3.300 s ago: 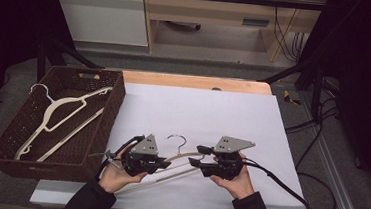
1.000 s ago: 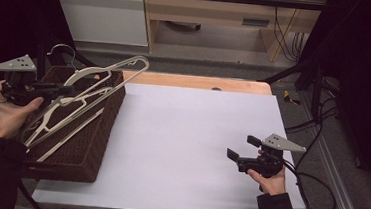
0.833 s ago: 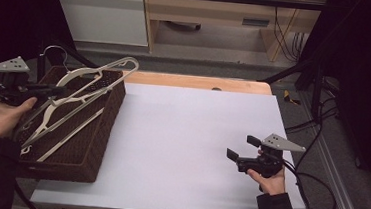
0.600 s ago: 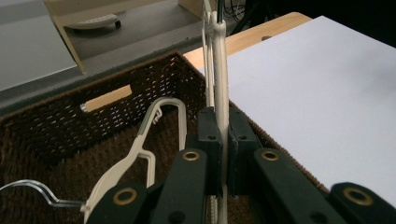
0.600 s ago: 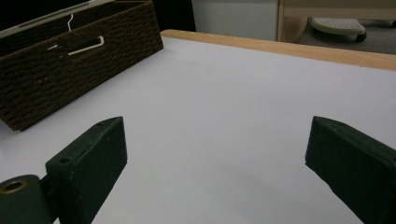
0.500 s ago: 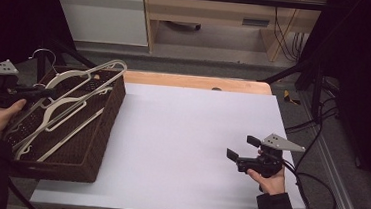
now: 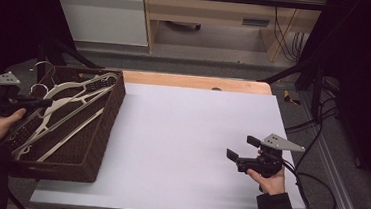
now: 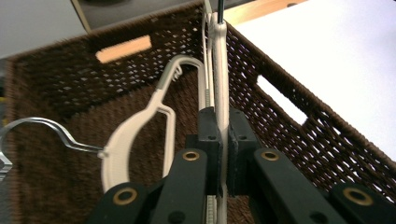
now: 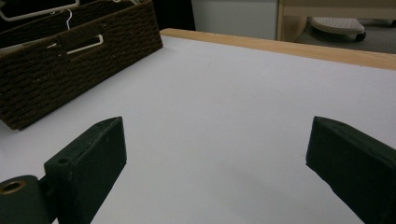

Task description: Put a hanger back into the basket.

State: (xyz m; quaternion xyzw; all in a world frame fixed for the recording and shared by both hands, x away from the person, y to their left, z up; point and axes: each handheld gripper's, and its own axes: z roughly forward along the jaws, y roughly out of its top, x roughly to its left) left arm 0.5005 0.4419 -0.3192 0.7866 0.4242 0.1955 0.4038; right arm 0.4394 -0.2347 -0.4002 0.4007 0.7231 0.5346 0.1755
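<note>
Currently the left gripper (image 8: 223, 154) clamps the cream hanger (image 7: 68, 106) edge-on over the wicker basket (image 7: 101, 148) at the left of the high view; a second hanger (image 8: 135, 128) lies beneath it. Likely fault: on release the hanger's far end may catch the basket rim or tangle with the one below. The right gripper (image 7: 242, 150) rests lower right on the white table (image 7: 186, 134), jaws apart and empty. No brand, label or writing is legible.
</note>
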